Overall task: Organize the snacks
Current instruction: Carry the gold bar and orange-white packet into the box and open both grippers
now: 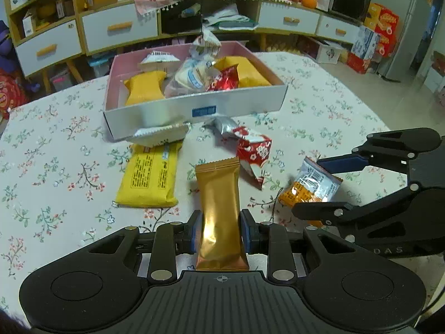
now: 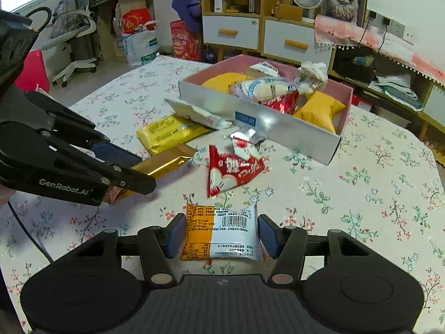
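The left hand-held gripper is clenched on a glossy gold foil snack packet with crimped ends. The right hand-held gripper brackets a crinkly orange-and-white plastic snack pouch lying on the floral-cloth counter (whether the pads touch it I cannot tell). Ahead stands a shallow pink-lined cardboard box heaped with wrappers.

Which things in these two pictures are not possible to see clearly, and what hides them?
- Left wrist view: the lower end of the gold foil snack packet is hidden behind the left gripper.
- Right wrist view: the small print on the orange and white snack packet is too small.
- Both views: the snacks lower in the pink-lined cardboard box are covered by others.
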